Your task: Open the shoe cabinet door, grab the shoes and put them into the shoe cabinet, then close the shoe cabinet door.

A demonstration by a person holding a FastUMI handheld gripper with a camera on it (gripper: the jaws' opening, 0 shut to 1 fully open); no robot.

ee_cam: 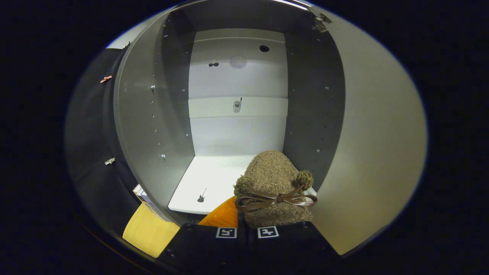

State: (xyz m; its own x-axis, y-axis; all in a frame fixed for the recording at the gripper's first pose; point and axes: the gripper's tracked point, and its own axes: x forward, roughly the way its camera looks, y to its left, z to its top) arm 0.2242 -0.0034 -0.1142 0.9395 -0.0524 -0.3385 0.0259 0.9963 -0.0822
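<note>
A fuzzy brown shoe (272,172) with a dark brown bow and a pompom is held up just ahead of my fingers, toe pointing into the cabinet. My gripper (246,232) is shut on the shoe near its opening, where an orange lining (222,215) shows. The shoe cabinet (141,114) stands open straight ahead, grey walls on both sides. Its white bottom shelf (206,179) lies just beyond and below the shoe's toe. The open door (374,152) swings out to the right of the shoe.
The cabinet's white back panel (237,76) has a few holes and a small fitting. A tiny dark guitar-shaped mark (201,196) lies on the shelf. A yellow flat object (149,231) sits low to the left of the fingers, outside the cabinet.
</note>
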